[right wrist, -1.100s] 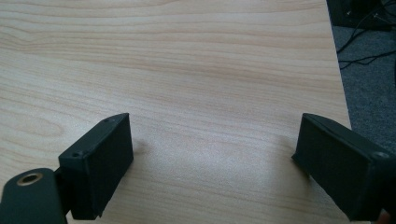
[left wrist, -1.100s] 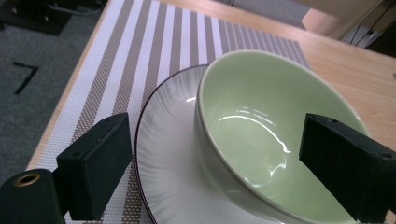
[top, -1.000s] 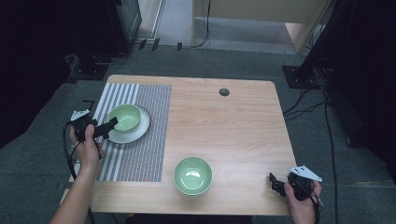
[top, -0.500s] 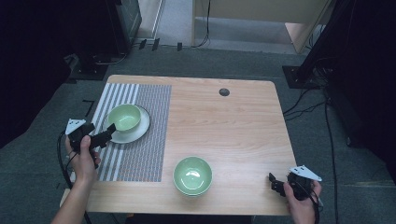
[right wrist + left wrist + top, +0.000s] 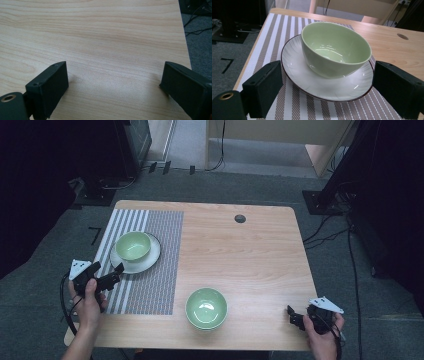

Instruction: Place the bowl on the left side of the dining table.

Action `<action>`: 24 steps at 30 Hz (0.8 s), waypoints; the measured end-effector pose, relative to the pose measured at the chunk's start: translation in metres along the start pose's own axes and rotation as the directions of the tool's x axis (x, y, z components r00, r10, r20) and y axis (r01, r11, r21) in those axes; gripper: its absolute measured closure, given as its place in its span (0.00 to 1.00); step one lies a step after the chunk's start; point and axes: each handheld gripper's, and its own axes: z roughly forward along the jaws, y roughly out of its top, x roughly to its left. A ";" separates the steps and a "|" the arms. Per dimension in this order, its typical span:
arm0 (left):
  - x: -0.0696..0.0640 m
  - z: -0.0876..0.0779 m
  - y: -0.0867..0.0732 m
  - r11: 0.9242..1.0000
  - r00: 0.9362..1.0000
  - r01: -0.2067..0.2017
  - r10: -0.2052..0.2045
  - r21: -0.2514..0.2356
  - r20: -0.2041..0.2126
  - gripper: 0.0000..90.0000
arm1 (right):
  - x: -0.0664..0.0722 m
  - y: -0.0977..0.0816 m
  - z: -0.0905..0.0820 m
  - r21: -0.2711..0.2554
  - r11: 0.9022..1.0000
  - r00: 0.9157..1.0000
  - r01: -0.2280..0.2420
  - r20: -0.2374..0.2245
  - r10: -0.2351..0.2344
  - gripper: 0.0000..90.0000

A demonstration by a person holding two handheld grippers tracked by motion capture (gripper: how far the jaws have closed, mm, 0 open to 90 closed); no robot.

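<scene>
**While the left hand-held gripper is waiting by the plate, the second bowl is sitting closer to it than to the right one**

While the left hand-held gripper [image 5: 119, 270] is hanging just beside the near rim of the white plate [image 5: 148, 260], its jaws are standing wide apart and holding nothing. A green bowl [image 5: 335, 48] is sitting upright on that plate, right in front of it, on the striped placemat [image 5: 150, 290].

Another green bowl [image 5: 206, 307] is resting on the bare worktop [image 5: 250, 250], near the front edge. It is lying off to the right of the left hand-held gripper. It is lying to the left of the right hand-held gripper [image 5: 292, 315], which is a bit farther from it. So the left hand is looking like the nearer one, though only by a little.

The right hand-held gripper is also gaping wide with nothing in it, over bare wood. Being round, the bowls are showing no long side. The far side of the plate is hiding behind the bowl in the left gripper view.
</scene>
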 end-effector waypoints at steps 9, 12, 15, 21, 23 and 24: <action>0.004 -0.011 -0.013 1.000 1.000 -0.011 0.011 0.013 -0.021 0.10 | 0.000 0.000 0.000 0.000 1.000 1.000 0.002 -0.001 -0.002 0.07; 0.004 -0.015 -0.017 1.000 1.000 -0.018 0.018 0.015 -0.024 0.10 | 0.000 0.000 0.000 0.000 1.000 1.000 0.002 -0.001 -0.002 0.07; 0.005 -0.019 -0.020 1.000 0.999 -0.025 0.025 0.019 -0.022 0.10 | 0.000 0.000 0.000 0.000 1.000 1.000 0.003 -0.002 -0.003 0.07; 0.005 -0.028 -0.022 1.000 1.000 -0.025 0.025 0.013 -0.009 0.10 | 0.000 0.000 0.000 0.000 1.000 1.000 0.004 -0.001 -0.004 0.07; 0.007 -0.031 -0.022 1.000 1.000 -0.022 0.022 0.011 -0.012 0.10 | 0.000 0.000 0.000 0.000 1.000 1.000 0.003 -0.001 -0.003 0.07; 0.007 -0.032 -0.022 1.000 1.000 -0.022 0.022 0.008 -0.012 0.10 | 0.000 0.000 0.000 0.000 1.000 1.000 0.004 -0.001 -0.004 0.07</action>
